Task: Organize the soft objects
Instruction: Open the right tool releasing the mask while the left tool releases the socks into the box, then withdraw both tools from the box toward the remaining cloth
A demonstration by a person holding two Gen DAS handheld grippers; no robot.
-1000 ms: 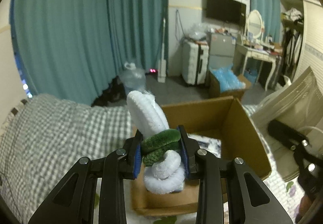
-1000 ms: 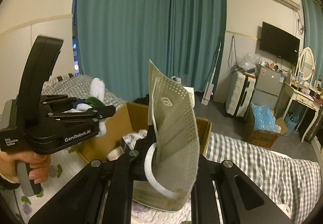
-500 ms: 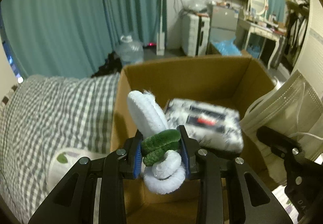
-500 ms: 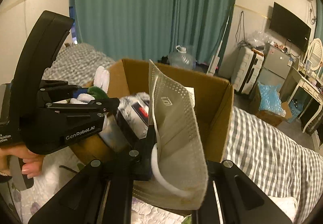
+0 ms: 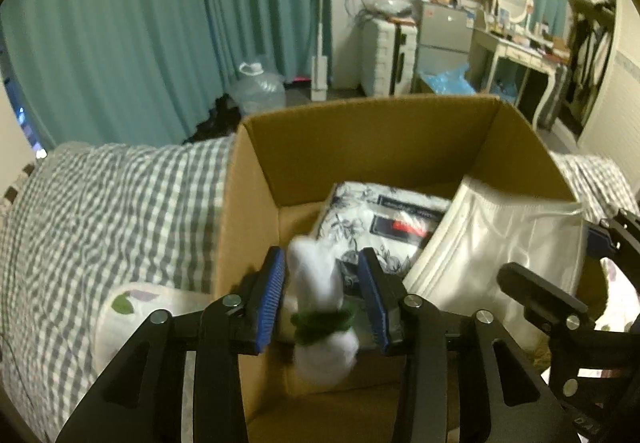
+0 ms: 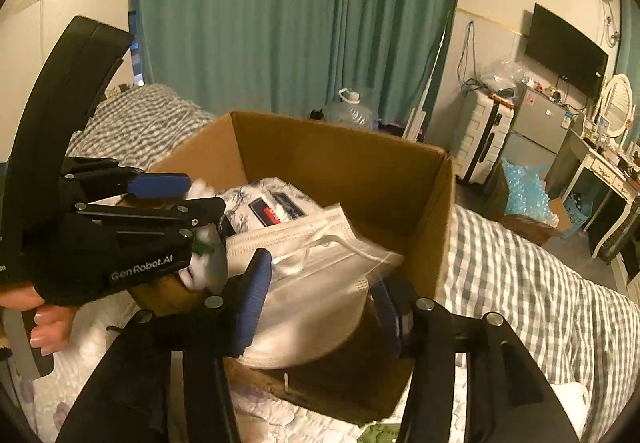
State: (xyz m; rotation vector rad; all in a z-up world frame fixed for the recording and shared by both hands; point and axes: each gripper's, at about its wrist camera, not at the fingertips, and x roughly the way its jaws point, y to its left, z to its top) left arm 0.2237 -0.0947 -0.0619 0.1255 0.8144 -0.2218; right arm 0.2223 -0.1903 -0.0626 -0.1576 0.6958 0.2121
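Note:
A cardboard box (image 5: pixel 360 139) (image 6: pixel 340 151) stands on the bed and holds a floral tissue pack (image 5: pixel 380 223) (image 6: pixel 264 203). My left gripper (image 5: pixel 324 303) is open over the box's near edge. A white and green fuzzy toy (image 5: pixel 320 307) hangs blurred between its blue pads (image 5: pixel 272 295), loose and dropping. My right gripper (image 6: pixel 320 299) is open too. A white face mask (image 6: pixel 320 275) (image 5: pixel 500 251) lies between its fingers, sagging into the box beside the pack. The left gripper also shows in the right wrist view (image 6: pixel 160 199).
A grey checked blanket (image 5: pixel 100 223) (image 6: pixel 520 271) covers the bed around the box. A floral quilt (image 6: pixel 100 343) lies under the near side. Teal curtains, a water jug (image 5: pixel 258 87), a suitcase and a dressing table stand beyond the bed.
Both grippers have opened over the box. The toy has slipped down between the left pads and the mask has tipped from upright to flat, falling into the box.

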